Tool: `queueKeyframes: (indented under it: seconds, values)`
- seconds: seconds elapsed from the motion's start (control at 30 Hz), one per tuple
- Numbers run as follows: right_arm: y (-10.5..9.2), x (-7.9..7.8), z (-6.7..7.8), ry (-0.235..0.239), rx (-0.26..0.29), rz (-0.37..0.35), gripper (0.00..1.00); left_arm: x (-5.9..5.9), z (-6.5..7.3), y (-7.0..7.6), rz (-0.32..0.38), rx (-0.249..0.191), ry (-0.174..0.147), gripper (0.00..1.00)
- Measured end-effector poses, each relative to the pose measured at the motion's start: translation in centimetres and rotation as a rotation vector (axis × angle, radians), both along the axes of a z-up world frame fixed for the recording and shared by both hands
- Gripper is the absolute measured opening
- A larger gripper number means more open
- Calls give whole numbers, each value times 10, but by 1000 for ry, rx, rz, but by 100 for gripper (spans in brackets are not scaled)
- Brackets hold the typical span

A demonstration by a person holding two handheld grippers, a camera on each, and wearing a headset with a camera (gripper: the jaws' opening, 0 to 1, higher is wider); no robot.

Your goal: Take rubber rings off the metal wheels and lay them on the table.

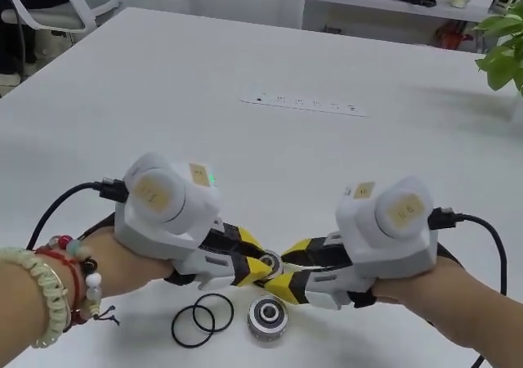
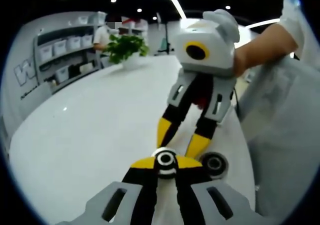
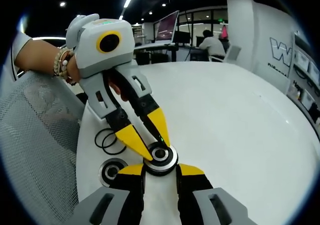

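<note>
**A:** What is lying nearest to you?

**B:** Two black rubber rings (image 1: pixel 202 319) are lying flat on the white table (image 1: pixel 245 163), one overlapping the other. A second wheel (image 1: pixel 267 317) is sitting just right of them, with neither claw touching it.

**A:** And just beyond those?

**B:** I am holding my two claws tip to tip above the table. My left claw (image 1: pixel 255 258) is coming in from the left and my right claw (image 1: pixel 288 267) from the right. They are meeting at the metal wheel (image 1: pixel 271 263), which is hanging between them, off the table.

**A:** Are they gripping?

**B:** My left claw is clamping that wheel. In the left gripper view it is sitting squeezed between the two yellow tips. My right claw's jaws are standing part-way apart with their tips against the wheel's rim. I cannot tell whether they are pinching it or only touching.

**A:** Anything on your arms?

**B:** Beaded bracelets (image 1: pixel 57 282) are circling my left wrist, and a black cable is trailing from each claw.

**A:** And farther off?

**B:** A white power strip (image 1: pixel 302 104) is lying mid-table, well apart from my claws. Past it a leafy plant (image 1: pixel 502 53) is poking in at the far right, and a mesh chair (image 1: pixel 78 0) is standing at the far left.
</note>
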State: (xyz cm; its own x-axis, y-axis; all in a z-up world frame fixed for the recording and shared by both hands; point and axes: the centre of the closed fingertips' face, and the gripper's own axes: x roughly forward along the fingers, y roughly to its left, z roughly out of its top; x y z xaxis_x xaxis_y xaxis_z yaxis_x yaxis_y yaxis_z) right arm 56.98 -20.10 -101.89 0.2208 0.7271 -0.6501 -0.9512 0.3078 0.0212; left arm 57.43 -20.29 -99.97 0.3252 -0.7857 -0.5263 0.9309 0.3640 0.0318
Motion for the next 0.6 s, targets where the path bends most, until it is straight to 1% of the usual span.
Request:
queueKeyframes:
  seconds: [0.27, 0.37, 0.43, 0.5, 0.57, 0.6]
  values:
    - [-4, -1, 0, -4, -17, 19, 17, 0, 0, 0, 0, 1, -1, 14]
    - [-7, -2, -1, 12, -20, 13, 13, 1, 0, 0, 2, 3, -2, 14]
    - [-9, -2, -1, 10, -23, 15, 9, 1, 0, 0, 5, 3, -2, 14]
    - [-9, -3, 0, 8, -26, 17, 7, 1, 0, 1, 7, 3, -1, 14]
    - [-10, -3, -1, 19, -31, 7, 8, 1, 0, 0, 7, 4, -2, 14]
    - [-9, -3, -1, 43, -29, -10, 7, 1, 0, 0, 7, 4, -2, 14]
